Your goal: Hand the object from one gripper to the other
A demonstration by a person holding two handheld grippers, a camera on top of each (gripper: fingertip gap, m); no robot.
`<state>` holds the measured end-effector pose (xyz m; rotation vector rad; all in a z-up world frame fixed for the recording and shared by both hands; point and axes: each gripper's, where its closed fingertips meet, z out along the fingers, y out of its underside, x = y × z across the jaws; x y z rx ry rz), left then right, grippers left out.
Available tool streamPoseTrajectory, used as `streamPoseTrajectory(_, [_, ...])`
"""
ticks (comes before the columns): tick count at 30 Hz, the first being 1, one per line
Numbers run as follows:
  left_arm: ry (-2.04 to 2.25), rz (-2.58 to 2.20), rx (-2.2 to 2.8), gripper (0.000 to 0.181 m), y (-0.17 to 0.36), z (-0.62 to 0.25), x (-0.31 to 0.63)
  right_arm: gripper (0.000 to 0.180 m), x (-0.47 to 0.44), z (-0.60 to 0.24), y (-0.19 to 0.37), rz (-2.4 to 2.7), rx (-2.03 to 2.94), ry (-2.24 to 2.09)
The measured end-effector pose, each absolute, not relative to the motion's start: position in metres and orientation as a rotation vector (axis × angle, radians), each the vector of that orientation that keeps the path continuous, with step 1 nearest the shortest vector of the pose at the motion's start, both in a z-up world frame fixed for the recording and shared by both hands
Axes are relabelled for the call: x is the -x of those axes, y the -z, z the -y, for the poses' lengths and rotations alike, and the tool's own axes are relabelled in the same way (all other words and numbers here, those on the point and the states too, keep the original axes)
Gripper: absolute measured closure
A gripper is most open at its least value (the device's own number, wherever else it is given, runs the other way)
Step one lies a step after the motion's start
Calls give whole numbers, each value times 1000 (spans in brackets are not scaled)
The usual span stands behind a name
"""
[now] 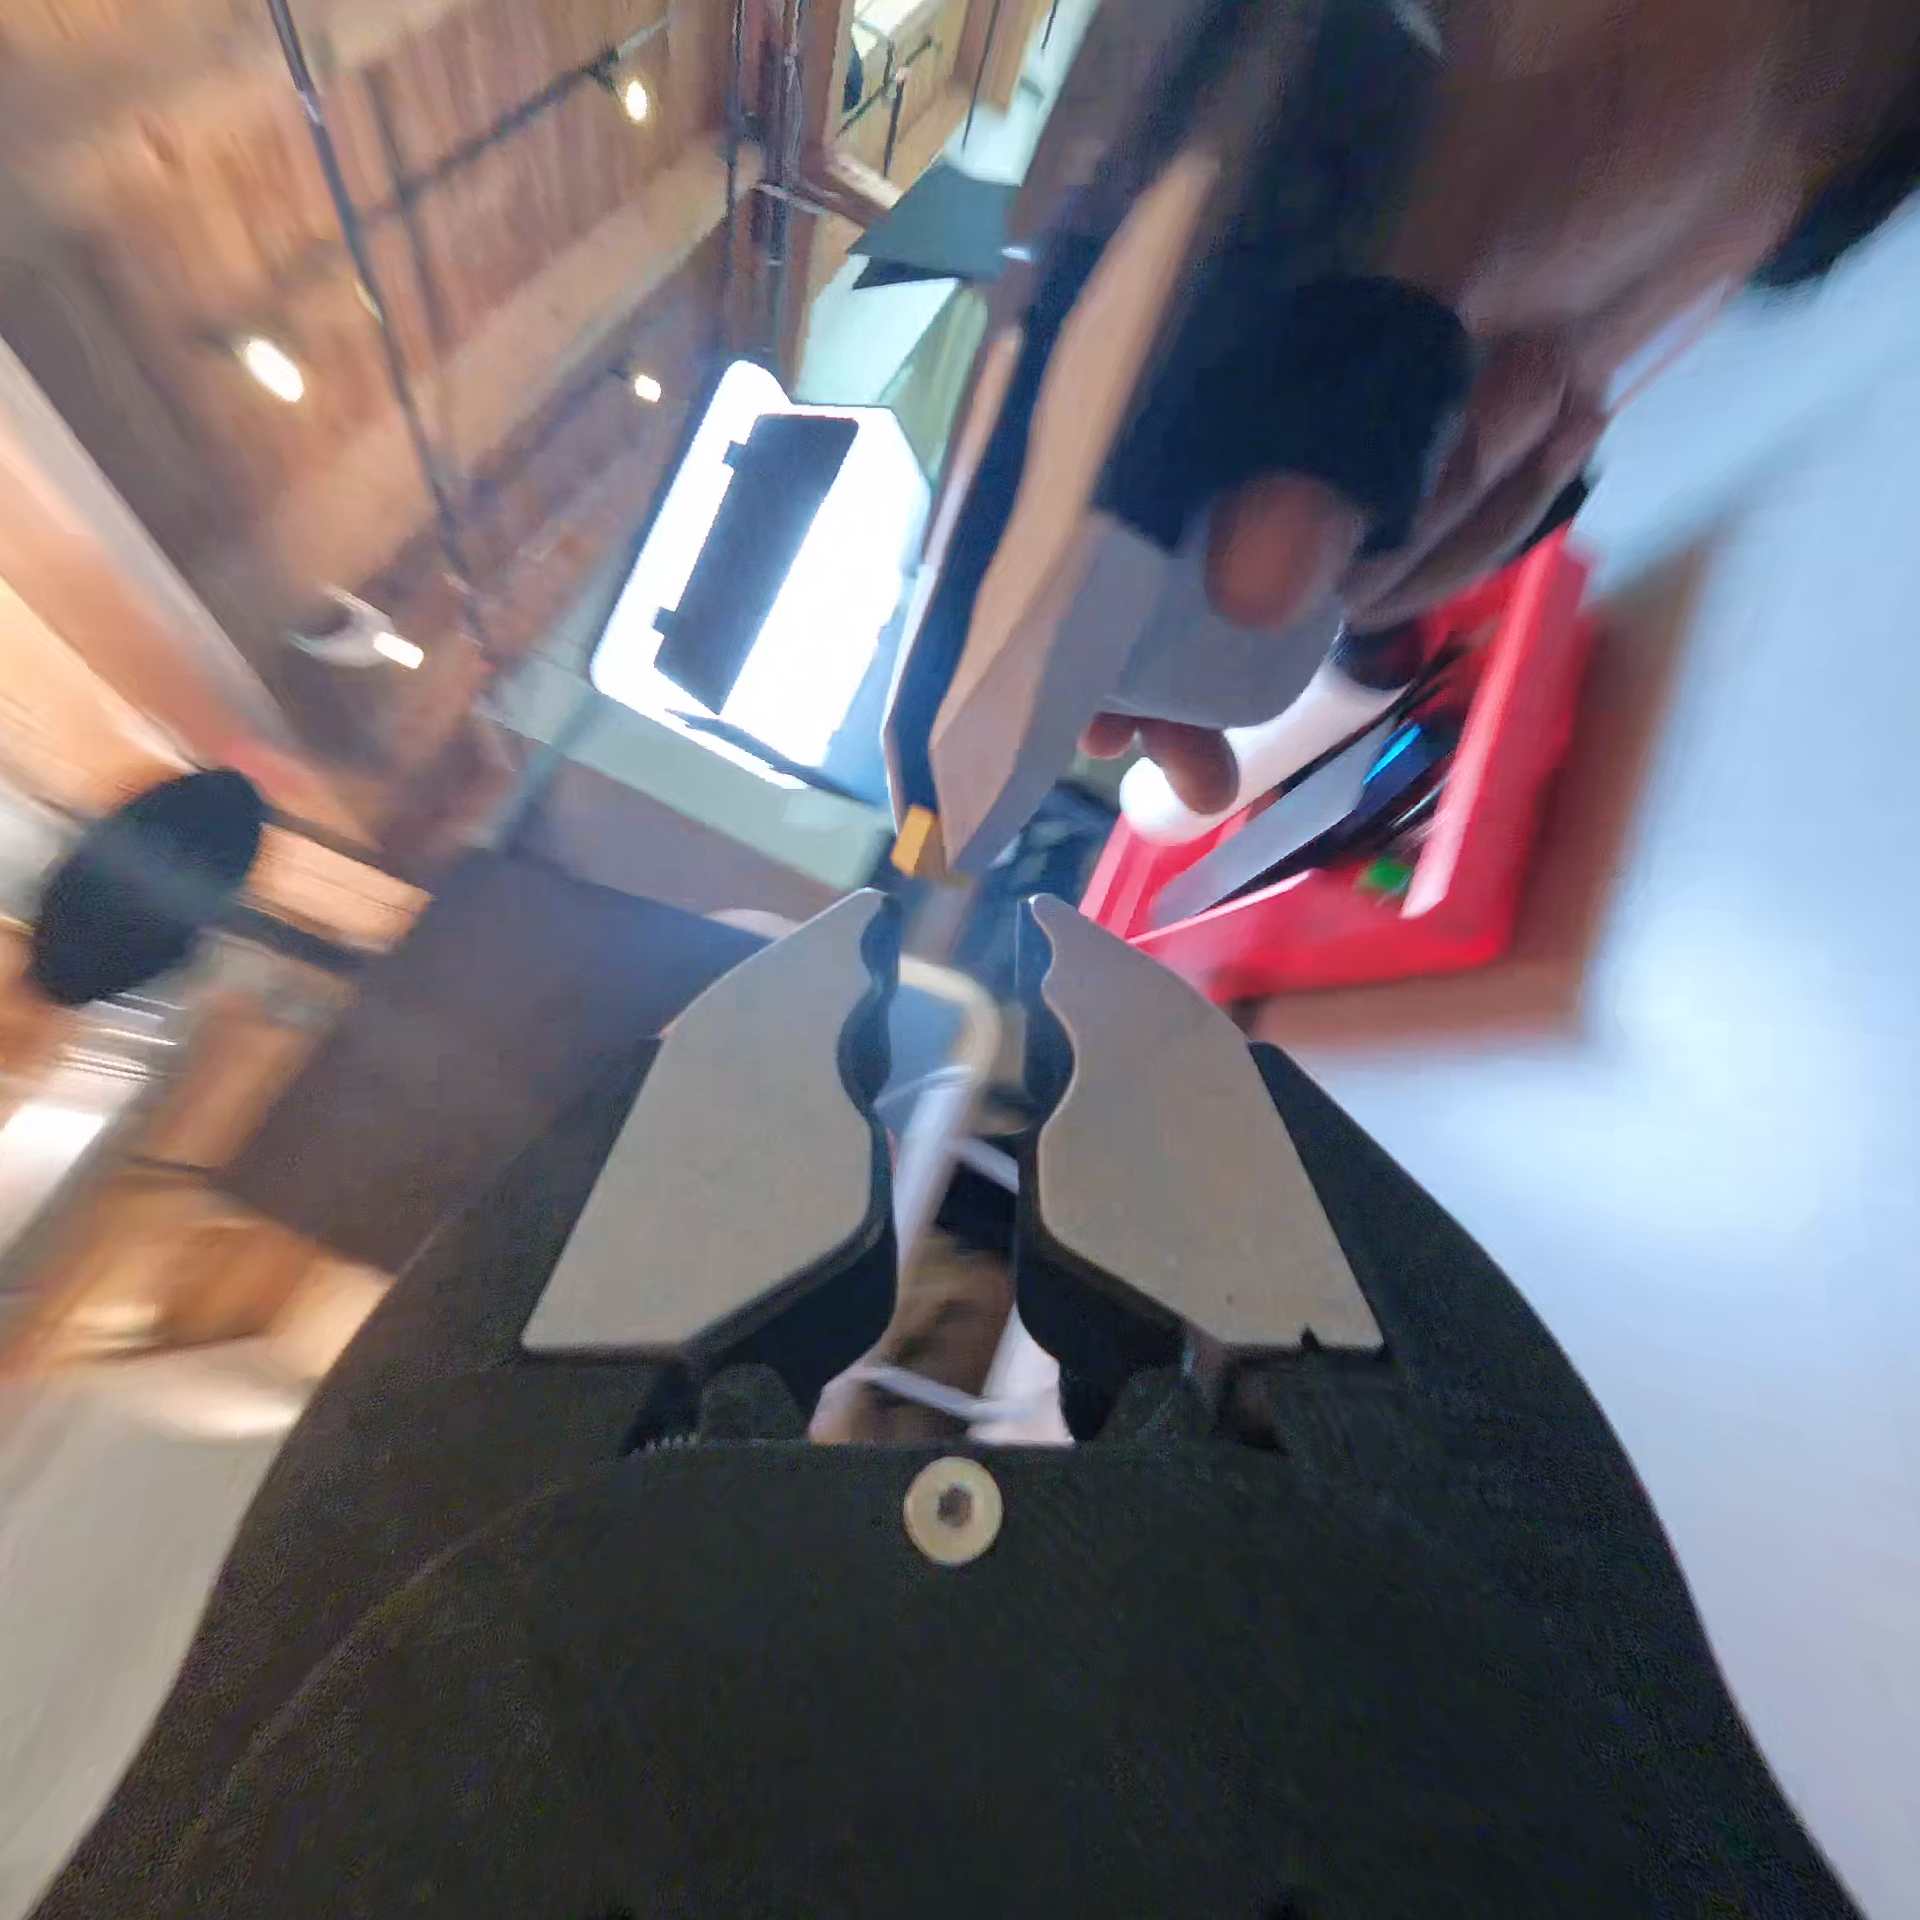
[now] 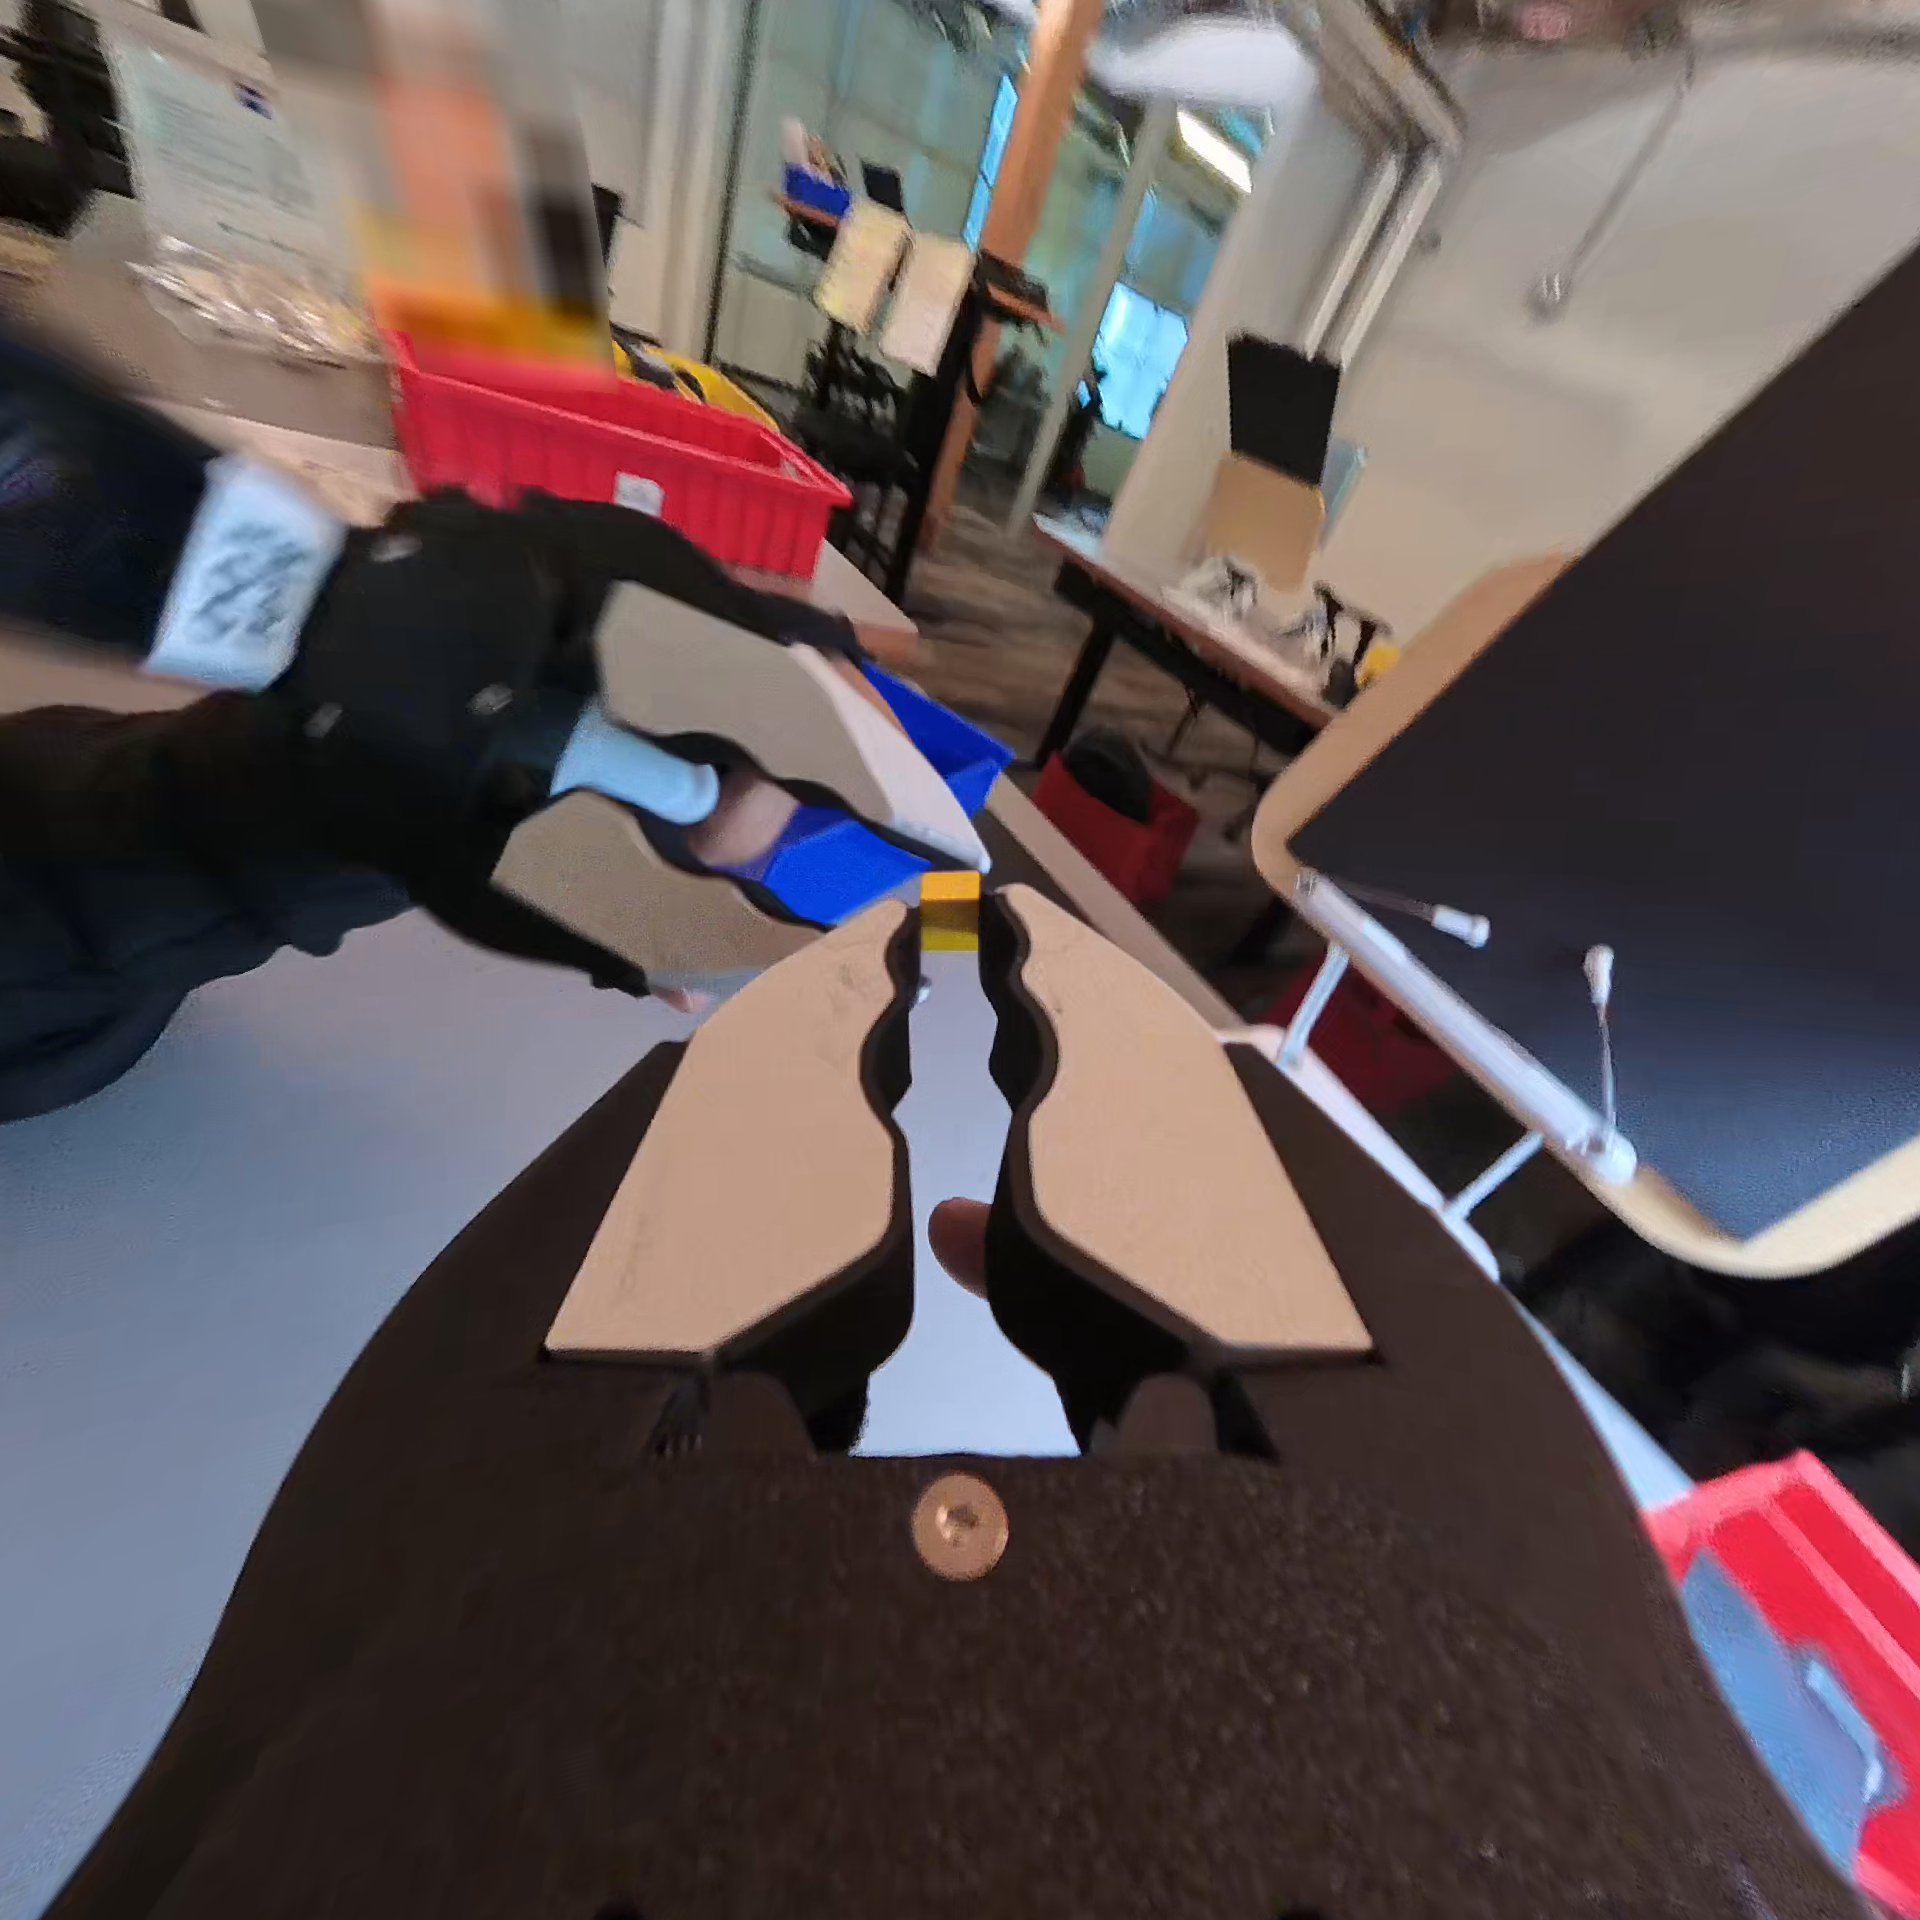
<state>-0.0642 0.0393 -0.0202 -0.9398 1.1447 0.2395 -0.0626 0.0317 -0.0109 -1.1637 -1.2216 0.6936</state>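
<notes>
Yellow and small, the block sits pinched between the tips of the right gripper at the centre of the right wrist view, over the pale grey worktop. The left gripper comes in from the left of that frame, held by a black-gloved hand; its two fingers are spread, one tip just above the block and one beside it. In the left wrist view the left gripper is parted with a clear gap, and the block shows just above its tips, held at the end of the right gripper reaching down from the upper right. A red bin lies on the worktop at the right.
</notes>
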Motion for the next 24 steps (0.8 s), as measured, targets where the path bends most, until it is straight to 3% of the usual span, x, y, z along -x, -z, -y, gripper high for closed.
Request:
streamPoseTrajectory(6, [1068, -896, 1187, 155, -7, -8, 59, 169, 47, 2, -9, 1323, 750, -620])
streamPoseTrajectory(9, [1400, -795, 1230, 158, -12, -4, 59, 169, 46, 5, -8, 1349, 662, -483])
streamPoseTrajectory(17, [1528, -881, 1317, 158, 4, 8, 43, 169, 55, 8, 5, 1437, 556, -222])
streamPoseTrajectory(24, [1317, -963, 1305, 169, 8, 5, 43, 168, 57, 2, 9, 1442, 595, -168])
